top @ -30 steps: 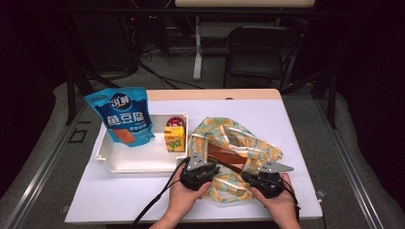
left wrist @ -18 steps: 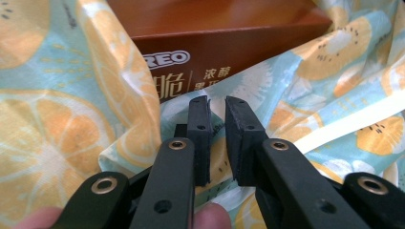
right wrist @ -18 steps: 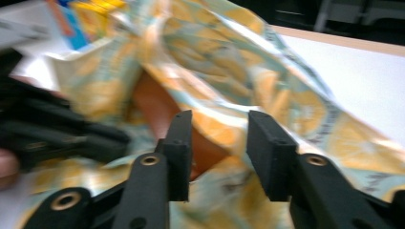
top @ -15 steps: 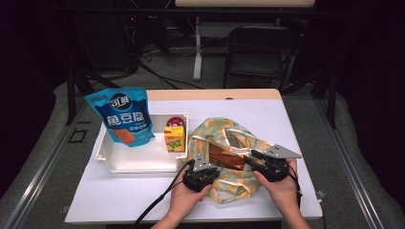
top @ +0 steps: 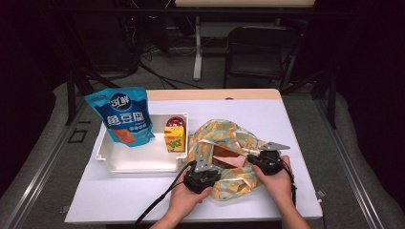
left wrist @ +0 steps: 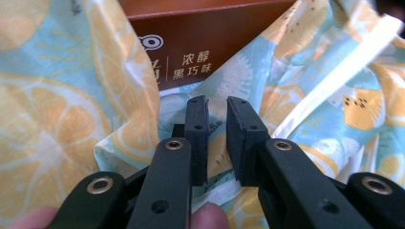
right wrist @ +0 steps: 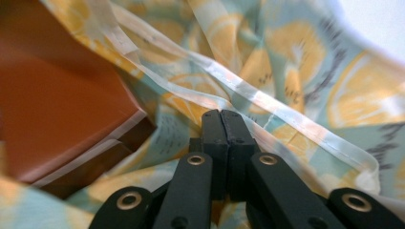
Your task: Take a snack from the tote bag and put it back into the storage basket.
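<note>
A lemon-print bag lies on the white desk just right of a white tray, and a brown box shows inside its open mouth. The left claw stands at the bag's near left edge, its jaws close together with a narrow gap and a fold of the printed fabric between the pads, while the right claw at the bag's right edge has just been closing and now stands pressed fully together beside the bag's pale hem, whether any fabric is pinched cannot be told. In the tray a blue snack packet stands at the left and a yellow drink carton at the right, with a small red-topped item behind the carton.
</note>
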`<state>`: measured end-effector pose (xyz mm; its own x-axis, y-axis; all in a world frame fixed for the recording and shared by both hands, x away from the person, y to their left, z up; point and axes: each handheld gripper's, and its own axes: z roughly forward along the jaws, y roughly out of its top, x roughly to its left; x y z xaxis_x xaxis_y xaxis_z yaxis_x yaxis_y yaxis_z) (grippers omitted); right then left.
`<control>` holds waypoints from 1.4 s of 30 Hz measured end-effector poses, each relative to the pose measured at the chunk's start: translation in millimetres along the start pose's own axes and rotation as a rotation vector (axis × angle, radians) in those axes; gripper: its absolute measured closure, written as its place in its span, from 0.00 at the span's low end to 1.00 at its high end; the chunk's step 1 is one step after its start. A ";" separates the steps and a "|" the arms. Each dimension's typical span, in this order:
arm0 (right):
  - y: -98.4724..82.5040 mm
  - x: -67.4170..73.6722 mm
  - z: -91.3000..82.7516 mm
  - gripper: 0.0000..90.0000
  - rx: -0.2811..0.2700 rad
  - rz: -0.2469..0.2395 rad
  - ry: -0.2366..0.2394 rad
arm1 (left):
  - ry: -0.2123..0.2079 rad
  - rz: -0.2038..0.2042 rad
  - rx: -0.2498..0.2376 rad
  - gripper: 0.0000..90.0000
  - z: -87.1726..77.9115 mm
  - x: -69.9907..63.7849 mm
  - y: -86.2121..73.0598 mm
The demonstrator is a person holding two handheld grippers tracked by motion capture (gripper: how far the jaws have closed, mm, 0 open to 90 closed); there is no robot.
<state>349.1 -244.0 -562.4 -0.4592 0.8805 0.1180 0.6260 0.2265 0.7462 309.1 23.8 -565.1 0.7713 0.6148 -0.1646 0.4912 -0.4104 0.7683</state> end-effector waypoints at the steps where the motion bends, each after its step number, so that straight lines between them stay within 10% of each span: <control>1: 0.0 -0.4 1.9 1.00 0.000 0.006 0.002 | -0.002 -0.004 -0.009 0.87 -1.1 0.0 0.3; 13: -2.6 10.5 -23.2 0.98 -0.103 -0.044 0.037 | -0.060 -0.004 -0.175 0.74 -11.7 -14.9 27.7; 25: -9.5 3.4 -18.1 1.00 -0.020 -0.030 -0.010 | -0.136 0.018 0.078 1.00 27.6 -27.8 12.1; 30: -13.6 -6.3 -19.7 1.00 0.002 0.034 -0.049 | -0.137 0.025 0.075 1.00 25.1 -29.7 11.1; 38: -5.1 15.4 -60.7 0.94 -0.259 -0.050 0.081 | -0.148 0.001 0.068 1.00 24.1 -28.2 8.7; 42: 3.3 29.6 -56.3 0.72 -0.247 -0.150 0.176 | -0.145 -0.009 0.069 1.00 23.7 -26.8 8.6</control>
<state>302.1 -240.7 -519.5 -0.6500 0.7546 0.0902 0.3816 0.2214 0.8974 302.2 -12.1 -568.8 0.8147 0.5172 -0.2622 0.5208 -0.4539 0.7230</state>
